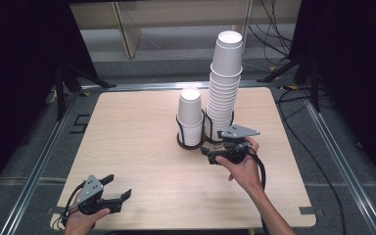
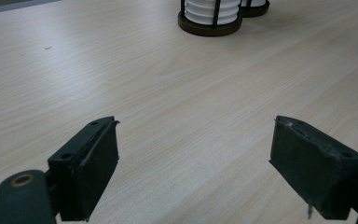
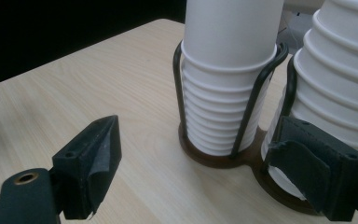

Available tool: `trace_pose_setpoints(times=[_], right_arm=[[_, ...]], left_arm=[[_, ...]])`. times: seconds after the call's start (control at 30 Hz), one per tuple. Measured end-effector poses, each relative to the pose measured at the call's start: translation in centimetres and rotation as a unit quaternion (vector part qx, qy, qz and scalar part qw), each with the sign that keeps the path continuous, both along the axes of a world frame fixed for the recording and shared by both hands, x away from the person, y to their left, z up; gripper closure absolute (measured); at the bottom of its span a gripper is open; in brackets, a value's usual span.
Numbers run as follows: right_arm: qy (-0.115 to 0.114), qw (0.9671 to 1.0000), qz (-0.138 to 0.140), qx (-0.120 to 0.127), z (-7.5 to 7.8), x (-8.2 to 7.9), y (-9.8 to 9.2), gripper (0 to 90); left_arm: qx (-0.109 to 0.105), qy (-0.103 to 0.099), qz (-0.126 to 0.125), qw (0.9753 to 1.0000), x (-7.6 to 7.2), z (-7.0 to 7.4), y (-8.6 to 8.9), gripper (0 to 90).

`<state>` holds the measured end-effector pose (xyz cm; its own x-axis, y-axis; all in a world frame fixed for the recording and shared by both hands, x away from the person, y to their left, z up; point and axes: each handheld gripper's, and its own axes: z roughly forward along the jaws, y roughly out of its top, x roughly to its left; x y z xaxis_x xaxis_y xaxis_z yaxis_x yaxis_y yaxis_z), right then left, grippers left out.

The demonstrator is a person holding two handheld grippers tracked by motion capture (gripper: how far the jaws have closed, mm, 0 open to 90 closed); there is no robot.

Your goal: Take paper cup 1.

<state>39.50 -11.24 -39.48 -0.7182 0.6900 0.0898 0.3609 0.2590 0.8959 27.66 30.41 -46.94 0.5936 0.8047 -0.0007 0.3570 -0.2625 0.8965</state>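
White paper cups are standing nested in two stacks near the far middle of the pale wood-grain table [image 1: 142, 147]: a short stack [image 1: 190, 117] and, touching distance to its right, a tall stack [image 1: 223, 88] that is leaning slightly and rising well above the table's back edge. Both are sitting in a dark double holder [image 3: 228, 156] with a round brown base and thin black wire uprights, and the wires are hiding parts of the ribbed cup rims. In the right gripper view the tops of both stacks are being cut off by the frame, and one black jaw is covering the lower edge of the tall stack. The right gripper [image 1: 214, 155] is hovering just in front of the holder with its jaws spread apart and holding nothing; whether that jaw is touching the cups is hard to make out. The left gripper [image 1: 115, 188] is resting near the table's front left corner, well apart from the cups, its matte, scuffed pads [image 2: 95, 168] standing wide over bare wood.
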Motion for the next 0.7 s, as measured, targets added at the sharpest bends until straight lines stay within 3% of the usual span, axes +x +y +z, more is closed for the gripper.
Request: trace_pose_setpoints(times=[0.03, 0.13, 0.23, 0.3, 0.43, 0.5, 0.67, 0.7], right_arm=[[0.005, 1.0, -0.004, -0.004, 0.2, -0.1, 0.1, 15.7], [-0.013, 0.9999, 0.001, -0.007, 0.5, 0.3, 0.4, 15.7], [0.001, 1.0, 0.002, 0.001, 0.8, 0.3, 0.8, 15.7], [-0.015, 0.9999, 0.002, -0.002, 1.0, 0.6, 1.1, 15.7], [-0.004, 1.0, -0.003, 0.009, 1.4, 0.7, 1.6, 15.7], [-0.014, 0.9998, 0.002, 0.01, 1.7, 1.1, 2.0, 15.7], [-0.014, 0.9997, -0.003, 0.018, 2.5, 1.5, 2.8, 15.8], [-0.027, 0.9995, -0.006, 0.015, 2.8, 1.8, 3.1, 15.9]], left_arm=[[-0.001, 0.002, 0.002, 1.0, -0.1, 0.0, 0.0, 14.8], [-0.004, 0.002, 0.0, 1.0, -0.1, 0.0, -0.1, 14.8], [-0.005, 0.001, 0.001, 1.0, 0.0, 0.0, -0.2, 14.8], [-0.008, -0.004, -0.003, 1.0, 0.0, -0.1, -0.2, 14.8], [-0.008, -0.004, -0.004, 1.0, 0.0, -0.1, -0.1, 14.8], [-0.008, -0.002, 0.0, 1.0, -0.1, 0.0, -0.1, 14.8], [-0.007, -0.003, -0.004, 1.0, -0.1, 0.0, -0.1, 14.8], [-0.01, -0.004, 0.0, 0.9999, -0.1, 0.0, -0.2, 14.8]])
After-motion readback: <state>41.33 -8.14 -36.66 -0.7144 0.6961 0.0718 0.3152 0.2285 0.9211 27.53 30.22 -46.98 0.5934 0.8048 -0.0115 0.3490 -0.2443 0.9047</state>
